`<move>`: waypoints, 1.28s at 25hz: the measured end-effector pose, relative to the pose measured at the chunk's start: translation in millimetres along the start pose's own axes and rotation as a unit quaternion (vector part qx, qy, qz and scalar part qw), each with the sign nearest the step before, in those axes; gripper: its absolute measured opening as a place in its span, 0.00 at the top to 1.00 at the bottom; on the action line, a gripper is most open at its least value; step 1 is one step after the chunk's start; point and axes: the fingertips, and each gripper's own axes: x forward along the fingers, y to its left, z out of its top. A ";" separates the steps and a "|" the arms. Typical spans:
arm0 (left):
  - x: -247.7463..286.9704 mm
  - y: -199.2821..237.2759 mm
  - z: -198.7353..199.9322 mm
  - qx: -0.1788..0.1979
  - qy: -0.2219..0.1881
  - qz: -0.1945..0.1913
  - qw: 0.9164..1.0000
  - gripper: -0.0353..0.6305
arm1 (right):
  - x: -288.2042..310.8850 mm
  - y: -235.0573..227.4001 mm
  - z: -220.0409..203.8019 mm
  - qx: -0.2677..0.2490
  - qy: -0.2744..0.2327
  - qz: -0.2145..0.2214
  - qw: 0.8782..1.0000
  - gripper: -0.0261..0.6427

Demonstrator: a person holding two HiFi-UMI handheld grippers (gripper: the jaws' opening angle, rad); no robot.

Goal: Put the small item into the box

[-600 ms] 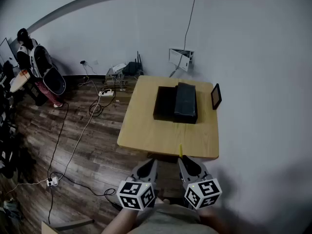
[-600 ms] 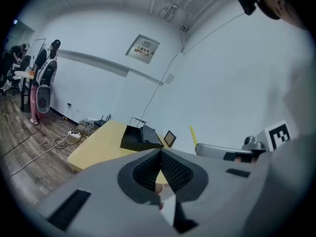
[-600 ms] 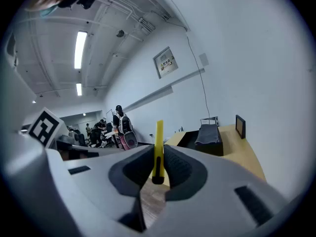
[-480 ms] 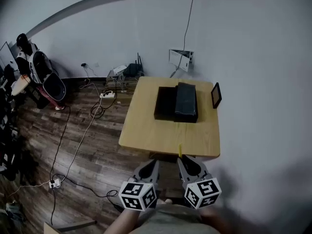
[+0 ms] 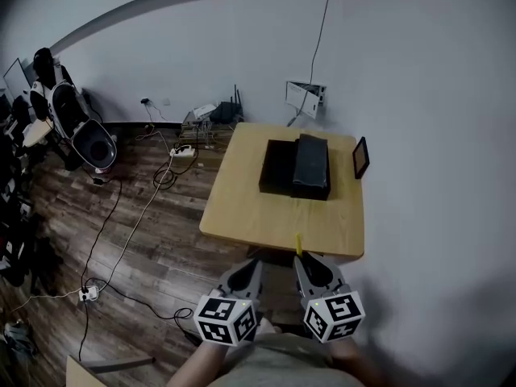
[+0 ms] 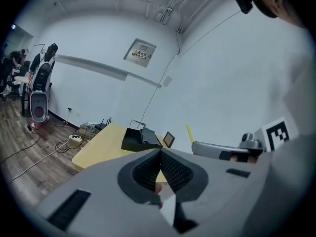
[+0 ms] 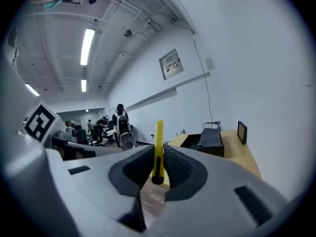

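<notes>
A black open box [image 5: 278,168] with a dark grey lid or cloth [image 5: 310,166] over its right half stands at the far side of the light wooden table [image 5: 258,212]. Both grippers hang side by side just short of the table's near edge. My right gripper [image 5: 300,263] is shut on a thin yellow stick [image 5: 298,244], which points up from its pads [image 7: 158,132]. Ahead of the right gripper [image 7: 158,158] is the box [image 7: 207,141]. My left gripper [image 5: 253,264] is shut with nothing in it, its pads meeting at the tips [image 6: 159,154]. Beyond it I see the box [image 6: 140,138].
A small black framed panel [image 5: 360,157] stands upright at the table's right back corner, near the wall. Cables and a power strip [image 5: 181,151] lie on the wooden floor to the left. A router [image 5: 230,111] sits by the wall. A black-and-white seat [image 5: 81,131] stands far left.
The head view has shifted a little, so the table sits slightly higher and further right. Both grippers keep their pose, and the yellow stick stays in the right one.
</notes>
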 end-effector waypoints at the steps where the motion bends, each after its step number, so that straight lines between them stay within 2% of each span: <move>1: -1.3 0.7 0.4 0.000 -0.001 0.000 1.000 0.94 | 0.4 1.0 -0.1 -0.001 0.000 0.000 1.000 0.89; 14: 29.3 33.6 3.3 -0.014 0.014 0.012 1.000 0.94 | 38.5 -16.0 -4.7 0.034 0.007 -0.003 0.999 0.89; 24: 103.4 96.4 36.8 -0.025 0.026 0.009 0.999 0.94 | 130.6 -43.5 19.1 0.030 0.012 -0.010 0.999 0.89; 32: 160.3 134.9 73.4 -0.026 0.032 -0.013 0.999 0.94 | 200.5 -69.4 46.9 0.020 0.020 -0.031 0.999 0.89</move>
